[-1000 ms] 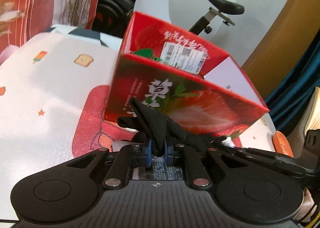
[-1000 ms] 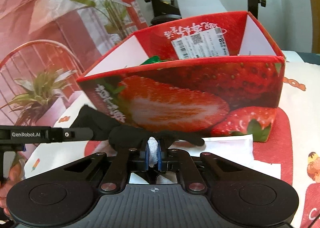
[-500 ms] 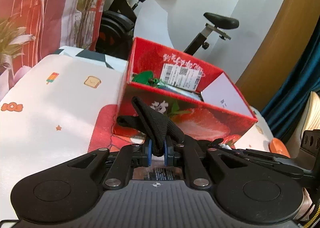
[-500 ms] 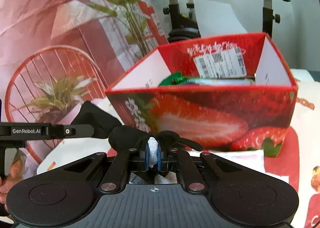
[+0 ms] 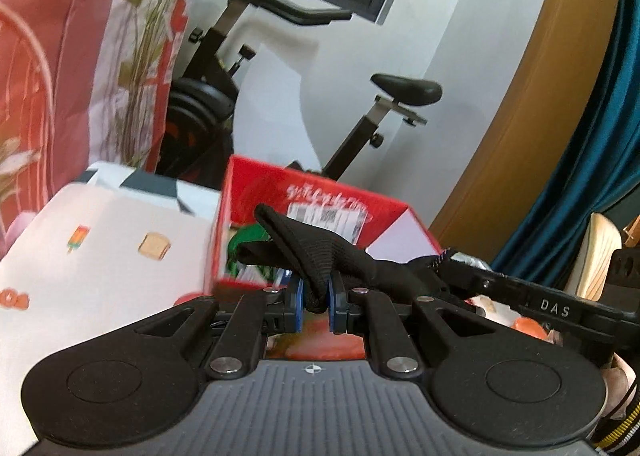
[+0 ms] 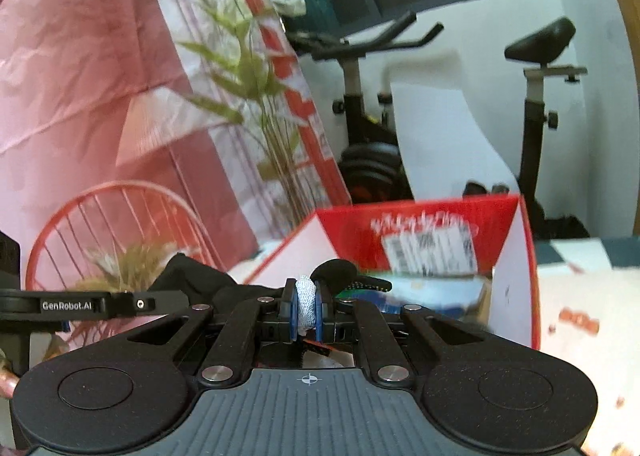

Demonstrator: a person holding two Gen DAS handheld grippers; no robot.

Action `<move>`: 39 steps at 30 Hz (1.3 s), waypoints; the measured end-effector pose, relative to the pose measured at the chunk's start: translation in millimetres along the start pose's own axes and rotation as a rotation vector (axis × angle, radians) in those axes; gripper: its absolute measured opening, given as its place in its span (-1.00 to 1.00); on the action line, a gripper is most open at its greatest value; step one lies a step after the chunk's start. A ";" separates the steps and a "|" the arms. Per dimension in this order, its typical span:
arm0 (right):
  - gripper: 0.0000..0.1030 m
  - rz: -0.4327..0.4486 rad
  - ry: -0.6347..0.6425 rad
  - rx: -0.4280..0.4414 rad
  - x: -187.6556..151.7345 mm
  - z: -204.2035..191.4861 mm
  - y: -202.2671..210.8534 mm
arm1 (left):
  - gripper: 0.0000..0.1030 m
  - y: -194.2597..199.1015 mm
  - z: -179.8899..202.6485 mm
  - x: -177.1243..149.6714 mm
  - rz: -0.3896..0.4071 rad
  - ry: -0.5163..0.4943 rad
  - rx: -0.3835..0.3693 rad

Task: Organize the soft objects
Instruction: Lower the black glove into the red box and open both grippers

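I've got both grippers up in front of the red strawberry box [image 5: 320, 200], and each one has a bite of the same black fabric piece [image 5: 320, 256]. On my left gripper [image 5: 316, 306] the blue pads are clamped on a thick fold of that knit, which rises to a point above the jaws and trails off to the right toward the other tool, whose black bar marked DAS crosses the right side of this view. My right gripper [image 6: 307, 312] is pinched tight on a small white mesh bit [image 6: 306, 302] between its blue pads, with black fabric [image 6: 200, 284] bunched just behind and to the left; I can't tell if the white part belongs to the same item. The box [image 6: 420, 224] sits open-topped on the printed tablecloth [image 5: 100, 224], its far inner wall showing a white barcode label [image 6: 432, 252], and there's something green [image 5: 246, 240] lying inside near the left wall. From the left view the fabric hangs over the box's near edge; whether it touches, I can't tell, the frame is blurred. Behind the table stands an exercise bike [image 6: 536, 56] against the white wall.
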State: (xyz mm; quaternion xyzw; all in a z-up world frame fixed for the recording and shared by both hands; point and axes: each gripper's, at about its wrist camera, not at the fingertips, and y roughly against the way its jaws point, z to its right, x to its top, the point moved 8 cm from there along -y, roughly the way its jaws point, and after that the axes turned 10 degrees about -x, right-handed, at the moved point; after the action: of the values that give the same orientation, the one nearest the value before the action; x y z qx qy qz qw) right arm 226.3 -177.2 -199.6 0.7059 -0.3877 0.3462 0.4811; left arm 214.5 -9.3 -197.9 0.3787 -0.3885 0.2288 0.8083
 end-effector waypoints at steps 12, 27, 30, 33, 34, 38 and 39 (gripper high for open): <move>-0.85 -0.046 0.043 -0.090 37.4 26.9 -49.8 | -0.76 -63.2 -2.8 40.8 -0.065 0.096 -0.079; -0.85 -0.333 0.023 -0.166 -25.8 50.1 -122.5 | -0.75 -147.0 -27.0 -0.5 -0.406 0.017 -0.011; -0.85 -0.343 0.008 -0.171 -30.4 53.2 -126.7 | -0.75 -149.1 -27.3 -7.2 -0.422 -0.005 0.007; -0.85 -0.354 -0.008 -0.184 -33.4 57.2 -129.9 | -0.73 -151.1 -30.6 -6.5 -0.432 -0.013 0.016; -0.85 -0.360 -0.009 -0.189 -35.2 58.6 -130.4 | -0.70 -151.2 -32.5 -6.4 -0.437 -0.022 0.026; -0.85 -0.383 -0.004 -0.219 -41.0 65.7 -131.0 | -0.58 -152.3 -32.8 2.0 -0.417 -0.070 0.064; -0.85 -0.388 -0.005 -0.226 -41.7 68.1 -131.3 | -0.54 -151.4 -32.7 4.8 -0.408 -0.076 0.069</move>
State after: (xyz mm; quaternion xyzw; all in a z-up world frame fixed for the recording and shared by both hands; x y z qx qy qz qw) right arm 330.5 -201.8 -309.7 0.7097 -0.2820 0.1998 0.6138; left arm 332.7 -75.2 -273.2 0.4855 -0.3256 0.0592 0.8092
